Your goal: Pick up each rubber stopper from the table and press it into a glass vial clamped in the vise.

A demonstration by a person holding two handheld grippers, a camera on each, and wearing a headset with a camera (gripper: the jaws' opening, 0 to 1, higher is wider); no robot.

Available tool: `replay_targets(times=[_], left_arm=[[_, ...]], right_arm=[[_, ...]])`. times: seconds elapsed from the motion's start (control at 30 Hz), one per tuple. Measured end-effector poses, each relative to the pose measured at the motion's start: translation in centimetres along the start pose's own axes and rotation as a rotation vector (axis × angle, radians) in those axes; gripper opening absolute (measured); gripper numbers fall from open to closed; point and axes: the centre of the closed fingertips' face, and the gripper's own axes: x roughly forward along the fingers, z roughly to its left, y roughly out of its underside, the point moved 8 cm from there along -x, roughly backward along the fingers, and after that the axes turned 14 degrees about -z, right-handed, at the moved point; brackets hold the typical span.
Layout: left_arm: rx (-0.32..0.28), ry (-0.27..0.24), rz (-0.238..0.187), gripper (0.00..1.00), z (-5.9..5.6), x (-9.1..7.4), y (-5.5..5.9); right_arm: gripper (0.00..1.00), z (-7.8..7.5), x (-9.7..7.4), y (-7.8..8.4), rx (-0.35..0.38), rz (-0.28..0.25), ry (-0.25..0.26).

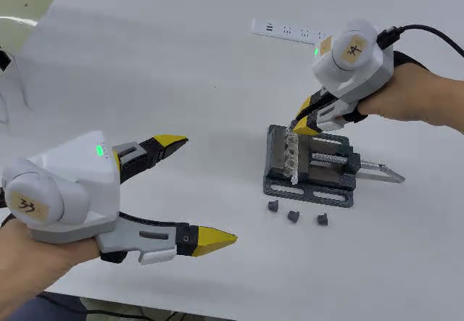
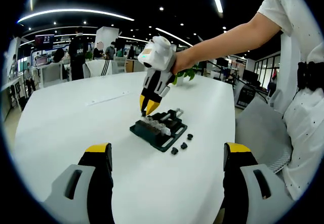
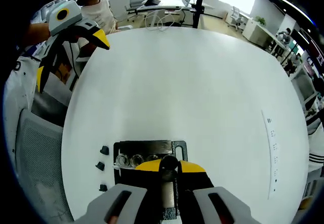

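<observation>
A black vise (image 1: pixel 341 167) (image 2: pixel 167 133) (image 3: pixel 147 146) clamps a row of clear glass vials (image 1: pixel 292 156) (image 3: pixel 128 160). My right gripper (image 1: pixel 299 126) (image 2: pixel 148 106) (image 3: pixel 169 169) hangs over the far end of that row, shut on a dark rubber stopper (image 3: pixel 168 165). Three more stoppers (image 1: pixel 293 217) (image 2: pixel 183 145) (image 3: pixel 100 166) lie on the white table in front of the vise. My left gripper (image 1: pixel 197 190) (image 2: pixel 167 152) is open and empty, well to the left of the vise; it also appears far off in the right gripper view (image 3: pixel 71 37).
A white power strip (image 1: pixel 288 30) (image 3: pixel 272 148) lies on the table behind the vise. The vise handle (image 1: pixel 383 172) sticks out to the right. An office chair (image 3: pixel 38 158) stands at the table's edge, and people stand in the background.
</observation>
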Motion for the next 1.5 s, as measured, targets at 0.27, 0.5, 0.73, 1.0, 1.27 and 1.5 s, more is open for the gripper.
replay_targets(times=[0.27, 0.5, 0.73, 1.0, 1.27, 1.5], left_arm=[[0.000, -0.001, -0.002, 0.90, 0.00, -0.07, 0.09], [0.001, -0.004, -0.005, 0.90, -0.01, -0.23, 0.07], [0.001, -0.003, -0.007, 0.90, 0.04, -0.22, -0.02], [-0.001, -0.005, -0.008, 0.90, 0.17, -0.28, -0.03], [-0.001, 0.000, -0.009, 0.90, 0.09, -0.06, -0.04], [-0.003, 0.002, -0.011, 0.89, 0.00, 0.13, -0.08]], right_arm=[[0.06, 0.03, 0.18, -0.13, -0.076, 0.042, -0.019], [0.05, -0.15, 0.27, -0.36, -0.069, 0.067, -0.034], [0.05, -0.37, 0.12, -0.14, 0.080, 0.035, -0.038], [0.05, -0.48, 0.08, -0.07, 0.116, 0.042, -0.044], [0.05, -0.55, 0.25, -0.30, 0.060, 0.083, -0.044], [0.05, -0.50, 0.64, -0.40, -0.006, 0.124, -0.037]])
